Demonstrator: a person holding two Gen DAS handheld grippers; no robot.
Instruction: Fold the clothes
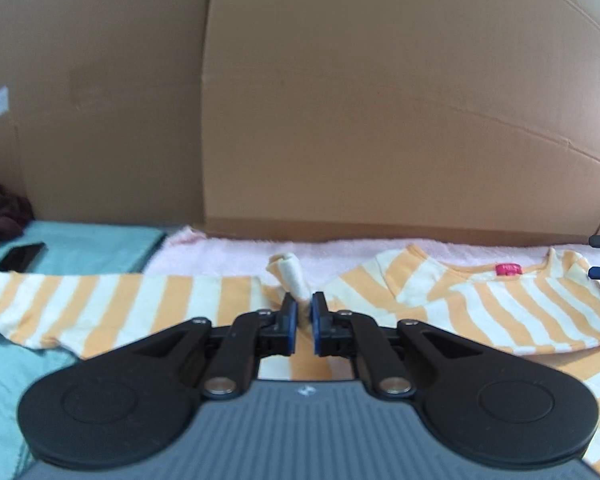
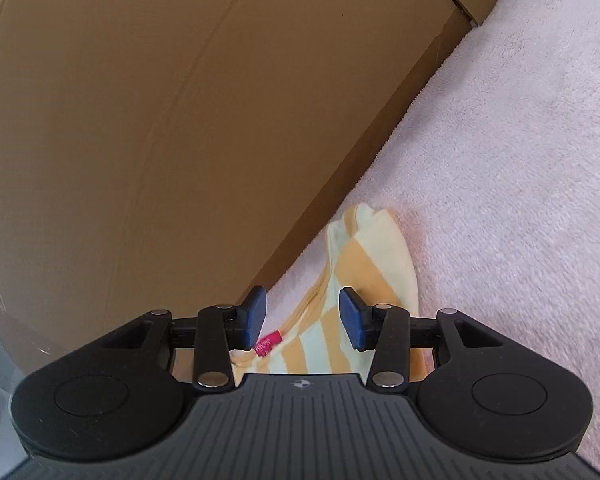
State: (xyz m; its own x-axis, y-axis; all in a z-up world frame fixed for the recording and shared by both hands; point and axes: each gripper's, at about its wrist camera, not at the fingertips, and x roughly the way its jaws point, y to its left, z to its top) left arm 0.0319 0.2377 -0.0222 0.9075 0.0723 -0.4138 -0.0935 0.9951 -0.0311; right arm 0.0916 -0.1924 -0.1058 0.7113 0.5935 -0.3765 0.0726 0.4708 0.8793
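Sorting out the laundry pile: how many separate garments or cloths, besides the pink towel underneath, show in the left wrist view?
3: the striped shirt across the middle, a teal cloth at left under a phone, and a dark garment bunched at far left. Others may lie out of view.

An orange-and-cream striped shirt (image 1: 480,304) lies spread on the pink towel, reaching out to both sides of the left gripper's fingers (image 1: 288,320), with a pale rolled bit of its cloth standing up between them. Its neckline with a pink label (image 2: 269,343) lies just beside the right gripper's left finger (image 2: 254,314), and striped cloth runs on between and ahead of both fingers.
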